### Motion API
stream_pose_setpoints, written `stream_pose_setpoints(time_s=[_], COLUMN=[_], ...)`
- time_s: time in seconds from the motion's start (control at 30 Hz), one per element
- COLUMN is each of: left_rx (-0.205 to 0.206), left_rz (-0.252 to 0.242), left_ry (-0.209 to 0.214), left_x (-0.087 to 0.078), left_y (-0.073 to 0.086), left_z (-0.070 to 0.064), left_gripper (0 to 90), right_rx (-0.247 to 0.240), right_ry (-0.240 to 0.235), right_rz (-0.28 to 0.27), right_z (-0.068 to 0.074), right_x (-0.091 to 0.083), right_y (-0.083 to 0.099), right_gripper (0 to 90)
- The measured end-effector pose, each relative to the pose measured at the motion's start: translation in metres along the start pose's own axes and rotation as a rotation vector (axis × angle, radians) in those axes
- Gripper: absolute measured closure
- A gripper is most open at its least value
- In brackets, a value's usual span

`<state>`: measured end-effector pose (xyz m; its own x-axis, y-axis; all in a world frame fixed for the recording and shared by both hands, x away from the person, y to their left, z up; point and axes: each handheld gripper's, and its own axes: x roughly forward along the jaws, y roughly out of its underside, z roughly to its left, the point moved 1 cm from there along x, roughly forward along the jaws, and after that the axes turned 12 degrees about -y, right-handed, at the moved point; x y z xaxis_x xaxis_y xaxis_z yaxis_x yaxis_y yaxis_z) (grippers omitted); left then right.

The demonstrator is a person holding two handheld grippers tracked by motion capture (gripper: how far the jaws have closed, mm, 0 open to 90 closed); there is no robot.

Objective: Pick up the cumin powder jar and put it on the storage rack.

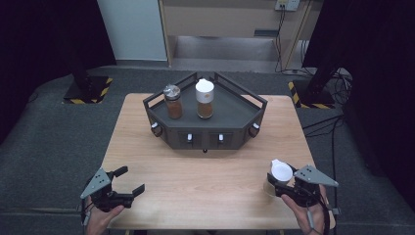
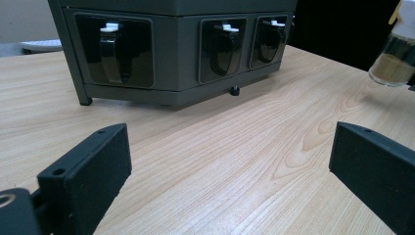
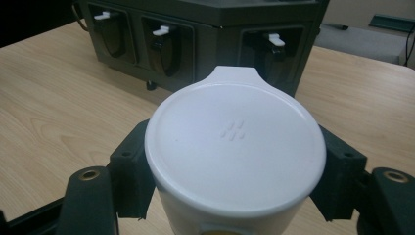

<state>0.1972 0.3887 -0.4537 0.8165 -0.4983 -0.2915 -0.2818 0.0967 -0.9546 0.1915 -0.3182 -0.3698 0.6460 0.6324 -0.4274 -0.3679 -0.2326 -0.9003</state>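
A dark grey corner rack stands at the table's far middle. On its shelf are a silver-lidded spice jar and a taller white-lidded jar. My right gripper is near the front right edge, shut on a third jar with a white lid; its jaws clamp the body just under the lid. I cannot tell whether that jar rests on the wood. My left gripper is open at the front left, with bare tabletop between its jaws. The held jar appears at the far right of the left gripper view.
The rack's front wall carries several dark recessed hooks with white tabs. The wooden table lies bare between my grippers and the rack. Grey floor surrounds it, with stand bases with hazard stripes and cables behind.
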Motion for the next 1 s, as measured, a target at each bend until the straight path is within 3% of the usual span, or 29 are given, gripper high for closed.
stream_pose_setpoints(time_s=[0.47,1.0], left_rx=[0.0,-0.001], left_rz=[0.0,-0.003], left_ry=[-0.003,-0.004], left_x=[0.0,-0.001], left_y=[0.0,0.0], left_z=[0.0,0.0], left_gripper=[1.2,1.2], right_rx=[-0.022,-0.012], right_ry=[-0.042,-0.04], right_rz=[0.018,0.036], right_z=[0.004,0.001], right_x=[0.017,0.044], right_y=[-0.039,-0.108], right_gripper=[30.6,30.7])
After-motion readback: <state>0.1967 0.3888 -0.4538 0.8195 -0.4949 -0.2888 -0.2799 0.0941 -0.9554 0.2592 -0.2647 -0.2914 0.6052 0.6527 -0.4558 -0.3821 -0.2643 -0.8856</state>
